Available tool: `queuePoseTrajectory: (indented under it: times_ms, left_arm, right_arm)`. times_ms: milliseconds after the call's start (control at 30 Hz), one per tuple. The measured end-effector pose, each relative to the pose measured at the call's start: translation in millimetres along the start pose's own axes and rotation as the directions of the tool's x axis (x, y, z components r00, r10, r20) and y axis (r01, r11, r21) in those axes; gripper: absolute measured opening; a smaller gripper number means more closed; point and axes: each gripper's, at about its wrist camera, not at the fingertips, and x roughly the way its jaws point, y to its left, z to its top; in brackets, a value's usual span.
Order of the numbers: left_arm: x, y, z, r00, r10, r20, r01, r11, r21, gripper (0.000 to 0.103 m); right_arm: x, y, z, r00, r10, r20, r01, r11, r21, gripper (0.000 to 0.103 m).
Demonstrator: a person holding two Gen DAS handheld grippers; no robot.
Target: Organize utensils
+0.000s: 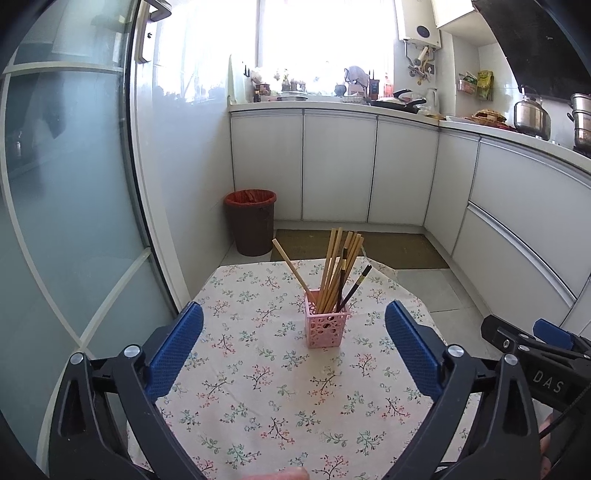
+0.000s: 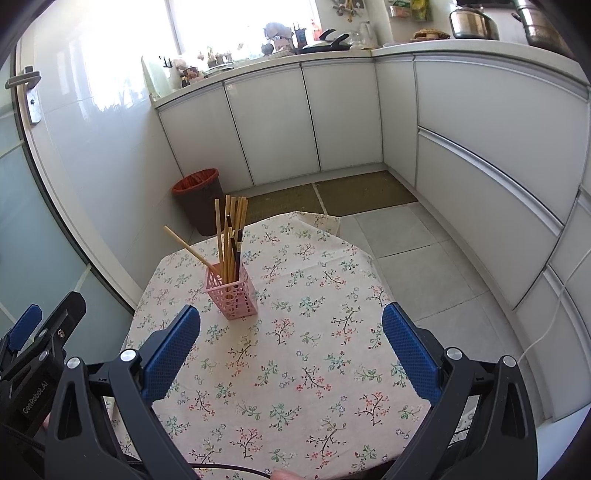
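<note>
Kitchen corner: white cabinets (image 1: 340,166) run in an L beneath a cluttered counter (image 1: 332,105), backlit by a bright window (image 1: 325,33). A frosted glass door (image 1: 66,184) stands at left; a red-lined bin (image 1: 251,221) rests on the grey tiled floor (image 2: 424,266).

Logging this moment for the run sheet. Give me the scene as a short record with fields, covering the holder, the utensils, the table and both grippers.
holder: pink perforated plastic square holder, upright on the table
utensils: pale wooden chopsticks and dark black chopsticks standing in the holder, one pale stick leaning out to the left
table: floral-print tablecloth, no loose utensils visible on it
left gripper: open, empty, short of the holder
right gripper: open, empty, holder ahead and left
background: brown waste bin with red liner on the floor
</note>
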Motion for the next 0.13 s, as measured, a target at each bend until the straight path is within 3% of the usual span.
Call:
queuePoseTrajectory:
  times_ms: [133]
  left_arm:
    - [1.6, 0.8, -0.1, 1.000, -0.005, -0.013, 0.005, 1.000, -0.009, 0.096]
  right_arm:
    - [-0.1, -0.5, 0.1, 1.000, 0.000, -0.002, 0.000, 1.000, 0.005, 0.096]
